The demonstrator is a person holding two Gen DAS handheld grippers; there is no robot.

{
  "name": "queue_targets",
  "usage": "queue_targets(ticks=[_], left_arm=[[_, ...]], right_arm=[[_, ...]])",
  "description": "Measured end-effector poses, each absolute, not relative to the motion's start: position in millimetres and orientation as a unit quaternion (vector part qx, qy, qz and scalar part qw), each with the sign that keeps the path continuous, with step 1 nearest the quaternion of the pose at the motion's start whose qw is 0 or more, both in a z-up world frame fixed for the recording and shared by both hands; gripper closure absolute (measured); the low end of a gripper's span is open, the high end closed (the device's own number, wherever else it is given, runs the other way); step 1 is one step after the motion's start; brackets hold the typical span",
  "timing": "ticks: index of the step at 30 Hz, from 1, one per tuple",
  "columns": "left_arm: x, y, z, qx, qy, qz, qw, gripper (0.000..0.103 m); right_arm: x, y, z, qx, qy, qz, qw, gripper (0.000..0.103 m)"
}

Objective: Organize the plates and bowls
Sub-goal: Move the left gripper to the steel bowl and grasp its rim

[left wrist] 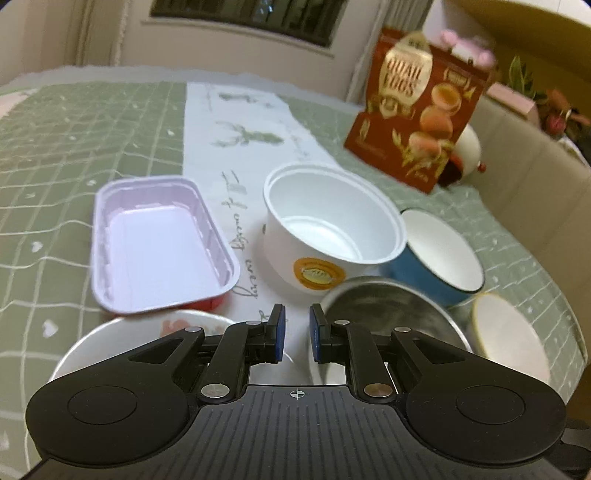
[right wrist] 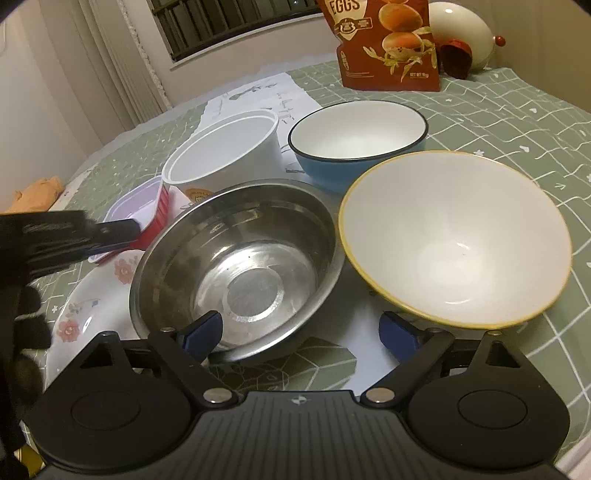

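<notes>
My left gripper (left wrist: 296,332) hovers with its jaws a small gap apart and empty, above a floral white plate (left wrist: 110,332) and beside a steel bowl (left wrist: 388,306). Beyond stand a lilac rectangular tray (left wrist: 159,243), a white paper bowl (left wrist: 332,218), a blue enamel bowl (left wrist: 443,251) and a yellow-rimmed white bowl (left wrist: 509,339). My right gripper (right wrist: 301,328) is open and empty at the near rim of the steel bowl (right wrist: 240,266). The yellow-rimmed bowl (right wrist: 458,236) is right of it, the blue bowl (right wrist: 354,140), paper bowl (right wrist: 221,147), tray (right wrist: 140,206) and plate (right wrist: 92,302) around. The left gripper (right wrist: 118,230) shows at left.
A red quail-egg bag (left wrist: 417,110) stands at the back right of the green checked tablecloth (left wrist: 55,147), with a white egg-shaped ornament (right wrist: 461,33) behind it. A white printed runner (left wrist: 240,129) crosses the table. A beige seat back (left wrist: 535,177) lies right.
</notes>
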State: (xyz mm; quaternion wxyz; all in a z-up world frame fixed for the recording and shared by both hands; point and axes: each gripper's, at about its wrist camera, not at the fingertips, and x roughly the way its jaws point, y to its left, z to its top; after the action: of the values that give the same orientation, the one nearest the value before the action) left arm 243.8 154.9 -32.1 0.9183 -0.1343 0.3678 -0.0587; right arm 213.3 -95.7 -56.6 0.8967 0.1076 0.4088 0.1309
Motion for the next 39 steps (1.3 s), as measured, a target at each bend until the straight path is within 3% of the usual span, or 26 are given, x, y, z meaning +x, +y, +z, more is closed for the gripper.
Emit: queue_targets(ticks=[13, 23, 28, 39], left_arm=[[294.5, 144.9, -70.2, -0.174, 0.445, -0.14, 0.867, 0.078], [238.0, 173.4, -47.3, -0.242, 0.324, -0.175, 0.898, 0.076], [201.5, 210.3, -45.4, -0.261, 0.324, -0.146, 0.898, 0.076], [162.6, 281.1, -61.2, -0.286, 0.357, -0.052, 0.888, 0.076]], right_arm=[[246.1, -72.9, -69.9, 0.139, 0.426, 0.133, 0.884, 0.011], [224.9, -53.3, -43.5, 0.098, 0.384, 0.143, 0.907, 0.014], [203.9, -13.7, -23.3, 0.024, 0.337, 0.154, 0.929, 0.014], [193.2, 68.9, -34.9, -0.015, 0.385, 0.227, 0.894, 0.014]])
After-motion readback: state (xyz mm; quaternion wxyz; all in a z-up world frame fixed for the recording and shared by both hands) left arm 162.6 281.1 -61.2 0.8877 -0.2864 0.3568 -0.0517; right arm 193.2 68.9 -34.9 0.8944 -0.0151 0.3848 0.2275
